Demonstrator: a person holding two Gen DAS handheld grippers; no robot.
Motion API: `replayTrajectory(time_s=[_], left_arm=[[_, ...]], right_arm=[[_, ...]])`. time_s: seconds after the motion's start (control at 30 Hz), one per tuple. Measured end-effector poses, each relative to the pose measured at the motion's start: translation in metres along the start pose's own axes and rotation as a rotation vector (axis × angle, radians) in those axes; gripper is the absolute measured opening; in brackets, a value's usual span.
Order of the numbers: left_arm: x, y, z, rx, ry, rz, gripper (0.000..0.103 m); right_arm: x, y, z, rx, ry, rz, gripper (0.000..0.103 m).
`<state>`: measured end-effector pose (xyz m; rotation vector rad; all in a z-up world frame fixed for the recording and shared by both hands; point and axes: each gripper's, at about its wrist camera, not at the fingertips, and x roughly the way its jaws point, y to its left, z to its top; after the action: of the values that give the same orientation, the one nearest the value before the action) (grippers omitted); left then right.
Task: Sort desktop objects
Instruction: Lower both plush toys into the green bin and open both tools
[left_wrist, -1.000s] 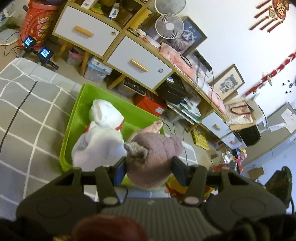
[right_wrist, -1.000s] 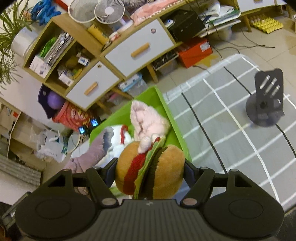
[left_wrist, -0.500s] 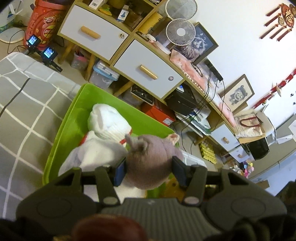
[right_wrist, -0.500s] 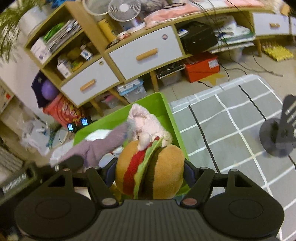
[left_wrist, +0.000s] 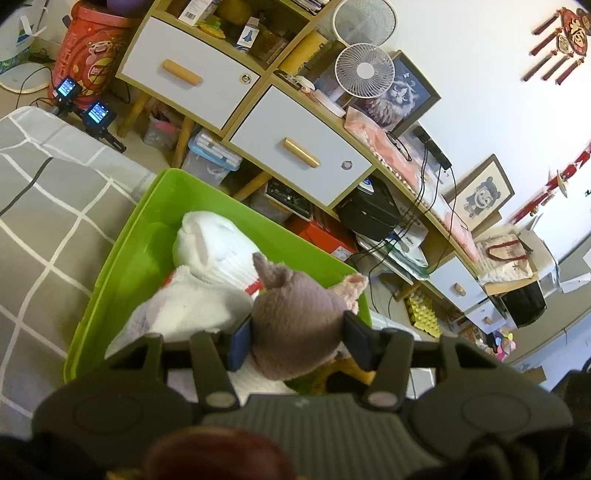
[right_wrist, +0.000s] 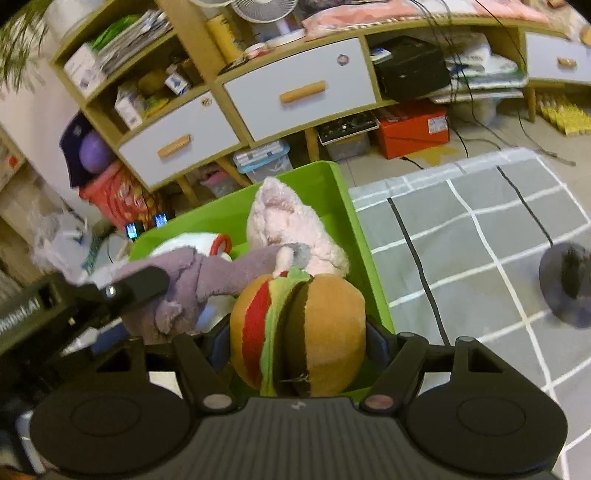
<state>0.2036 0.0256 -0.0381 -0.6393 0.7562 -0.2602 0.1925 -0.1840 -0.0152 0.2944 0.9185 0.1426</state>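
My left gripper (left_wrist: 297, 341) is shut on a grey-purple plush animal (left_wrist: 295, 328) and holds it over the green bin (left_wrist: 110, 266). A white plush (left_wrist: 214, 247) lies in the bin. My right gripper (right_wrist: 297, 341) is shut on a hamburger plush (right_wrist: 299, 332), held over the bin's near right part (right_wrist: 369, 258). In the right wrist view a pink plush (right_wrist: 291, 229) lies in the bin, and the grey-purple plush (right_wrist: 207, 280) hangs from the left gripper beside it.
The bin stands on a grey checked cloth (right_wrist: 480, 229) (left_wrist: 40, 206). A dark round stand (right_wrist: 565, 288) sits on the cloth at right. A wooden shelf unit with white drawers (left_wrist: 295, 151) stands behind, with boxes on the floor below.
Both grippers have moved further over the green bin with their plush toys still held. The left gripper now shows at the left of the right wrist view.
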Motion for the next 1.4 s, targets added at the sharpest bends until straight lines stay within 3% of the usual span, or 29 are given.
replayTrajectory(time_s=[0.13, 0.23, 0.43, 0.63, 1.03, 1.13, 1.27, 1.4], left_arm=[[-0.004, -0.001, 0.002, -0.002, -0.014, 0.051, 0.051], [-0.007, 0.001, 0.004, -0.004, -0.005, 0.074, 0.051], [-0.008, 0.002, 0.006, 0.0, 0.033, 0.071, 0.051], [-0.01, -0.001, 0.005, 0.024, 0.072, 0.081, 0.049], [-0.001, -0.021, -0.014, 0.245, 0.191, 0.098, 0.051], [0.003, -0.023, -0.018, 0.265, 0.204, 0.053, 0.06], [0.009, -0.026, -0.023, 0.234, 0.258, -0.035, 0.09], [0.005, -0.03, -0.022, 0.23, 0.242, -0.042, 0.095]], right_arm=[[0.021, 0.017, 0.001, -0.078, 0.071, -0.063, 0.069], [0.033, 0.032, -0.001, -0.16, 0.065, -0.109, 0.069], [0.036, 0.024, 0.007, -0.104, -0.032, -0.079, 0.069], [0.029, 0.016, 0.014, -0.047, -0.039, -0.043, 0.073], [0.0, 0.005, 0.024, -0.018, -0.07, 0.004, 0.082], [-0.006, 0.005, 0.025, -0.013, -0.089, 0.002, 0.089], [-0.01, 0.005, 0.027, -0.013, -0.097, 0.018, 0.089], [-0.013, 0.005, 0.028, -0.017, -0.1, 0.016, 0.089]])
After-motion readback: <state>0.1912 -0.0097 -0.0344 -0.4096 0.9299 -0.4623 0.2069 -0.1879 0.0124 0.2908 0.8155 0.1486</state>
